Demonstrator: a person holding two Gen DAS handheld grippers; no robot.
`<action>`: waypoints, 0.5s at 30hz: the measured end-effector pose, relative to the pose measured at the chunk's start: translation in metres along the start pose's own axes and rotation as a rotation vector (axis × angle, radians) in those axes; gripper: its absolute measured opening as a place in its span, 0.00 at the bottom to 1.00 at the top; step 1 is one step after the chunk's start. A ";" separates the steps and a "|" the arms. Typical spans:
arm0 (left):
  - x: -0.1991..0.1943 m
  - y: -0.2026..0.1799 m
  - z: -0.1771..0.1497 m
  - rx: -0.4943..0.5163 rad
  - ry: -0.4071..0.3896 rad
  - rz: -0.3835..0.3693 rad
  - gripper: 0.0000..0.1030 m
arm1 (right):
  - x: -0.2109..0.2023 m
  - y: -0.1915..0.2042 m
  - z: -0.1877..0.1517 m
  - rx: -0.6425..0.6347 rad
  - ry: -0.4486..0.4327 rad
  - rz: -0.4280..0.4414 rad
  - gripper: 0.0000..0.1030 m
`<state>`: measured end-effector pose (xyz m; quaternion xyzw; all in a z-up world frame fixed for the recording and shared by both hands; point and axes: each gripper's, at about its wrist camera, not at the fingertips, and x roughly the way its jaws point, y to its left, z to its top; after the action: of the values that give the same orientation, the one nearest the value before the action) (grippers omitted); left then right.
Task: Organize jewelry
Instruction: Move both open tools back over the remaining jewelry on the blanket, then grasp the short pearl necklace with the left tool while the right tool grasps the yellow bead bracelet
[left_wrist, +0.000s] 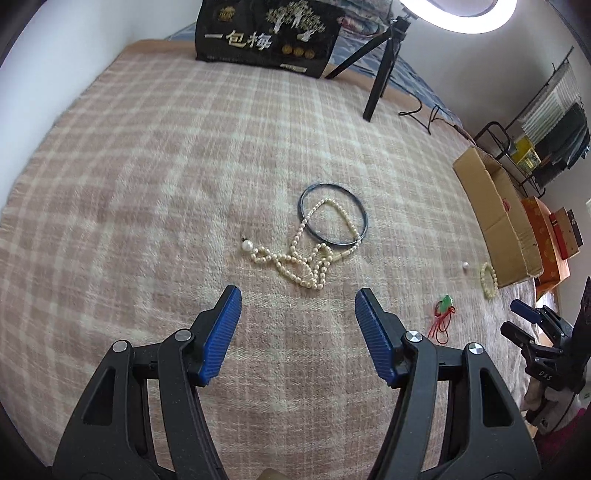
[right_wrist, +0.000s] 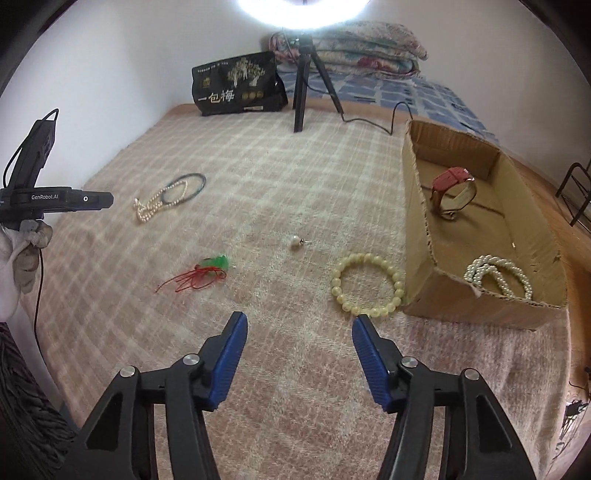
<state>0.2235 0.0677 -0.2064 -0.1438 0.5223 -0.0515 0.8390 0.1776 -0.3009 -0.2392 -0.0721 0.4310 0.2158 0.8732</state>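
Both grippers hover over a plaid blanket (left_wrist: 147, 166), jaws apart and empty: left gripper (left_wrist: 298, 295) near a pearl necklace (left_wrist: 303, 258) tangled with a dark bangle (left_wrist: 332, 214), right gripper (right_wrist: 300, 320) just before a yellow bead bracelet (right_wrist: 367, 284) touching a cardboard box (right_wrist: 417, 206).

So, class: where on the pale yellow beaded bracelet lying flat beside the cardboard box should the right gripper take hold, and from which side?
Grip the pale yellow beaded bracelet at its near-left arc, coming from above with one finger inside the ring. It lies flat on the plaid blanket, and its far-right edge sits against the cardboard box, leaving little room there. The right gripper is open and empty.
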 end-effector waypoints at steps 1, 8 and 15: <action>0.004 0.002 0.000 -0.018 0.010 -0.005 0.64 | 0.004 -0.001 0.001 -0.003 0.005 -0.002 0.59; 0.021 0.011 0.006 -0.102 0.054 -0.045 0.64 | 0.026 -0.009 0.007 0.001 0.041 -0.013 0.54; 0.030 0.017 0.007 -0.156 0.070 -0.058 0.64 | 0.040 -0.016 0.017 0.016 0.049 -0.029 0.53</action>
<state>0.2423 0.0783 -0.2347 -0.2217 0.5494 -0.0398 0.8046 0.2183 -0.2974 -0.2616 -0.0766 0.4529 0.1976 0.8660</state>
